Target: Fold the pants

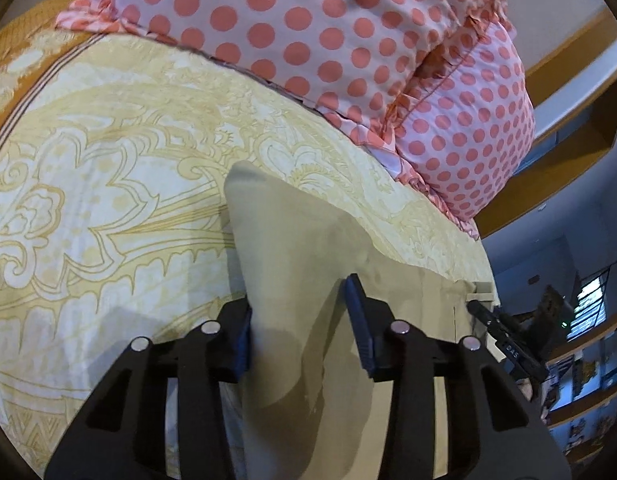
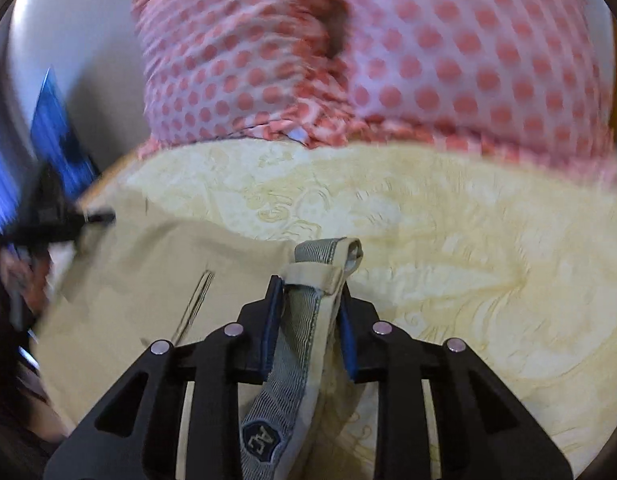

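Beige pants [image 1: 292, 248] lie on a bed with a yellow patterned cover [image 1: 108, 168]. My left gripper [image 1: 300, 312] has its jaws apart, with a raised corner of the pants standing between the pads. In the right wrist view my right gripper [image 2: 308, 304] is shut on the pants' waistband [image 2: 320, 268], whose grey inner lining and a belt loop stick up between the pads. The rest of the pants [image 2: 148, 280] spreads to the left. The left gripper's tip [image 2: 96, 216] shows blurred at the far left; the right gripper's tip [image 1: 488, 316] shows at the right of the left wrist view.
Pink pillows with red polka dots [image 1: 328, 40] lie at the head of the bed, also in the right wrist view [image 2: 388, 60]. A wooden headboard shelf [image 1: 568, 128] and room shelves [image 1: 588, 380] are to the right. The bed's edge runs near the right gripper.
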Demonstrator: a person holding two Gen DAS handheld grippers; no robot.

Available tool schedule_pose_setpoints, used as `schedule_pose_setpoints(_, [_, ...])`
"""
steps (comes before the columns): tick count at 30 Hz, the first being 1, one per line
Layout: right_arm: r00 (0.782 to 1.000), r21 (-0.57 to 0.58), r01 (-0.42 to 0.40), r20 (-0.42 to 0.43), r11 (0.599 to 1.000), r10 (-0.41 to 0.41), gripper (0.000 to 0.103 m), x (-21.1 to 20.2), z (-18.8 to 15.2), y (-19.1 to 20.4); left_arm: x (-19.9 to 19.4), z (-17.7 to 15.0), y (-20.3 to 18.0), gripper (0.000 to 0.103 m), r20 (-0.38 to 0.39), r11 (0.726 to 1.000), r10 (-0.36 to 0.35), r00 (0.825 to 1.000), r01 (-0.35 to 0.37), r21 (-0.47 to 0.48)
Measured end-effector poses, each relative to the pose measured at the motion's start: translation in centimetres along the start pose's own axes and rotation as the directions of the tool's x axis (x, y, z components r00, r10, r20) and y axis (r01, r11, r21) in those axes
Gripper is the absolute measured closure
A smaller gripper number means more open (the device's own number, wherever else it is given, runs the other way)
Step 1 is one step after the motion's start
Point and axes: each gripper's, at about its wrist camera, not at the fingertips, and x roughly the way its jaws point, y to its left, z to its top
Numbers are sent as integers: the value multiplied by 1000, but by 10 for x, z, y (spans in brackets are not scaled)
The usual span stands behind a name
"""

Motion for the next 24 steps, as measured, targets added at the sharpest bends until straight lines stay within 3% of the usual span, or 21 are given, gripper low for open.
schedule_pose_setpoints(4, [999, -61, 34, -12, 998, -35, 76, 4, 4, 5, 4, 0, -7, 55, -8, 999, 28, 1000, -28, 28])
schedule_pose_setpoints(7, [995, 88, -60, -70, 994, 66, 75, 22, 4, -22, 9, 1, -5, 55, -18, 999, 34, 999, -33, 23])
schedule_pose_setpoints(9, [987, 176, -146, -45, 974, 156, 86, 21, 3, -35, 9, 3, -1, 74, -10, 1000, 28, 1000, -28, -1])
schedule_pose_setpoints(10, [983, 194, -172, -26, 966, 180, 88, 18, 3, -38, 7, 4, 1, 90, -5, 1000, 26, 1000, -26, -11])
schedule_pose_setpoints(13, [976, 212, -213, 7, 954, 216, 90, 14, 12, -40, 4, 10, 2, 96, 7, 1000, -1, 1000, 1, -20])
schedule_pose_setpoints(17, [979, 203, -204, 29, 958, 202, 90, 18, 37, -45, 8, 30, -10, 96, 32, 1000, 17, 999, -17, 1])
schedule_pose_setpoints(21, [985, 242, -167, 88, 956, 150, 90, 34, 75, -68, 27, 76, -21, 96, 92, 999, 45, 995, -46, 10])
schedule_pose_setpoints(24, [993, 283, -113, 60, 953, 100, 90, 64, 90, -85, 54, 101, -25, 95, 89, 993, 109, 990, -112, 24])
